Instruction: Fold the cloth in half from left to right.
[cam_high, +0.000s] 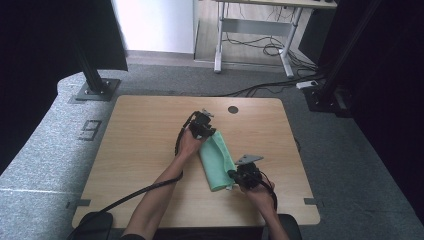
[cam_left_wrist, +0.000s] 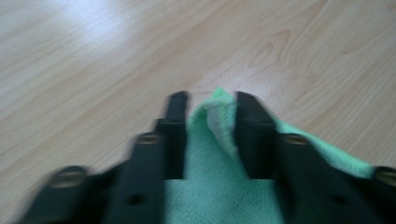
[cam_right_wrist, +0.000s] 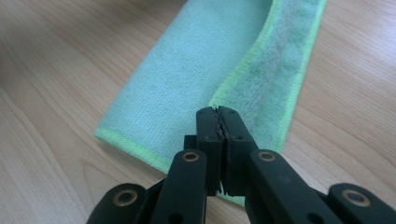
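One green cloth corner between parted left jaws, another under shut right jaws.

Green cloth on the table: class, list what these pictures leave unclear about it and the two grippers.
- High view: left gripper hides the cloth's far end.
- Left gripper view: blurred, so contact between fingers and cloth is unclear.
- Right gripper view: right gripper covers the cloth edge beneath it.

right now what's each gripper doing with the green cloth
left gripper: open, cloth corner between the jaws.
right gripper: shut on the cloth's edge.
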